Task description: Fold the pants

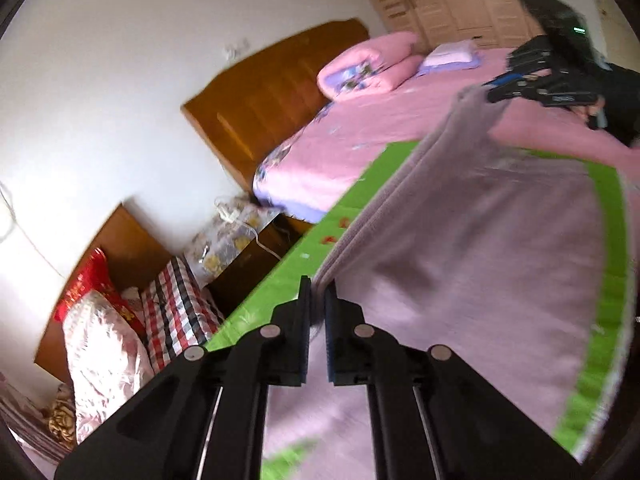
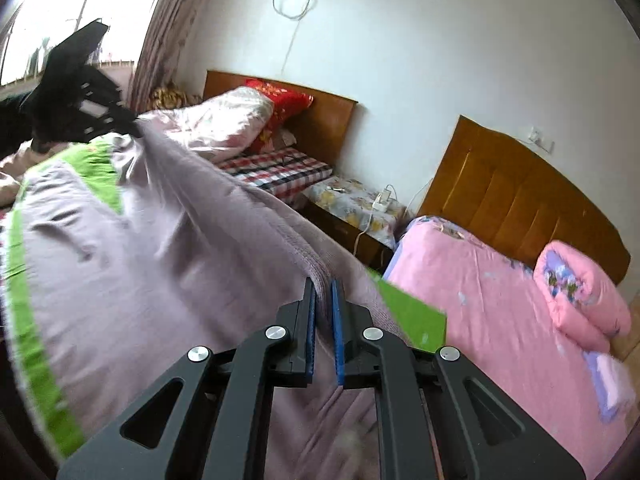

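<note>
Pale mauve pants (image 1: pixel 460 248) hang stretched between both grippers above a bright green cloth (image 1: pixel 352 208). My left gripper (image 1: pixel 318 300) is shut on one end of the ribbed waistband, which runs taut to the right gripper (image 1: pixel 500 88) at the upper right of the left wrist view. In the right wrist view, my right gripper (image 2: pixel 324 300) is shut on the other end of the pants (image 2: pixel 160 248). From there the band runs up to the left gripper (image 2: pixel 132 126) at the upper left. The fabric sags below the band and covers most of the green cloth (image 2: pixel 416 316).
A bed with a pink cover (image 1: pixel 360 136) and rolled pink quilt (image 1: pixel 368 64) lies beyond the green cloth. A nightstand (image 2: pixel 352 208) with a floral cover stands between two wooden headboards. The second bed (image 2: pixel 276 172) holds a checked sheet and pillows. A person's dark sleeve (image 1: pixel 620 96) is behind the right gripper.
</note>
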A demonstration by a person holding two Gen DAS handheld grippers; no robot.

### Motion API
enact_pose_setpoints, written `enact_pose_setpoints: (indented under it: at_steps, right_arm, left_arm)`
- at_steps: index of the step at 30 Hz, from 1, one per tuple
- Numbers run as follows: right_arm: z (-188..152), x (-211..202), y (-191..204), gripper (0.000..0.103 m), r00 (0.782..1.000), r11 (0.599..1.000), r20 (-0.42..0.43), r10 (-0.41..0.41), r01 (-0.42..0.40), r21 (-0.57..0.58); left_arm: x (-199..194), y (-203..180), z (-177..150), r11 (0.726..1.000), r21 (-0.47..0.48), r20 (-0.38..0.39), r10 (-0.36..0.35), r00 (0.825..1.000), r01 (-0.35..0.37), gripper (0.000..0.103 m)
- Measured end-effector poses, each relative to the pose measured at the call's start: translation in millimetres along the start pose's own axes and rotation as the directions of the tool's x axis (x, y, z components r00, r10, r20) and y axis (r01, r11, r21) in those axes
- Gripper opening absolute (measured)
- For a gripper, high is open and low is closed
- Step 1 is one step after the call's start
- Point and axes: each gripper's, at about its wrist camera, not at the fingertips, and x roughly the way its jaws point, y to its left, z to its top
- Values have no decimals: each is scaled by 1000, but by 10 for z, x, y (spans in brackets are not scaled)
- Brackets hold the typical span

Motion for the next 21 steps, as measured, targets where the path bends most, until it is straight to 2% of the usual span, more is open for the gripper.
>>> enact_pose_setpoints:
  at_steps: [2,3,6,8,10,11,12,13,14,15,16,18,19,21]
  right_arm:
    - [-345,-164,229,9,999,1000,-38,12,-12,22]
    - [-518,-179,300,9,998,998,-64,27,-23,65]
    - [-1021,-113,512,18,978,980,-178,113,-79,183]
    - [-1285,-117,620,48,965,964,-213,154,-100,246]
    - [-1381,-282,614,61,968,937,-171,184,-120,329]
    - [-1411,-367,579,73,972,921,-156,174,-105,375]
    - [-1432,-459,525,75,979,899,-126,162,-94,428]
    - [-1455,-535,470,75,984,875,-96,150,-87,476]
    - [-1472,-569,435,75,988,855,-83,133,-72,513]
    - [-1493,-585,376,75,991,823,-73,115,-54,565]
    - [-1545,-603,290,75,993,768,-56,107,-47,639]
    - [-1661,-649,256,71,993,694,-12,116,-72,717]
    - [-1679,-645,216,67,992,667,2,124,-85,741]
    - [-1670,-556,188,66,991,628,0,131,-83,774]
  left_arm:
    - [-240,-414,-179,1000,-6,10,-5,1000,5,6]
    - [-315,-639,-323,998,-41,1,-40,999,40,6]
    - [-140,-1177,-774,988,-123,-106,-108,988,95,7]
    - [35,-1307,-994,956,-252,-144,-189,971,148,11]
    - [63,-1338,-1159,917,-367,-126,-214,969,155,14]
    - [-2,-1281,-1211,869,-460,-73,-241,968,182,29]
    - [-51,-1209,-1249,823,-530,-27,-260,965,207,59]
    - [-127,-1133,-1293,769,-602,21,-254,967,215,72]
    - [-202,-1054,-1348,711,-668,62,-241,968,220,80]
    - [-231,-957,-1402,660,-712,92,-247,965,237,80]
    - [-263,-934,-1434,611,-752,115,-250,961,249,80]
    - [-296,-851,-1493,515,-821,134,-248,959,247,84]
    - [-285,-836,-1514,489,-837,134,-250,959,245,84]
    - [-302,-827,-1562,477,-849,122,-241,963,228,84]
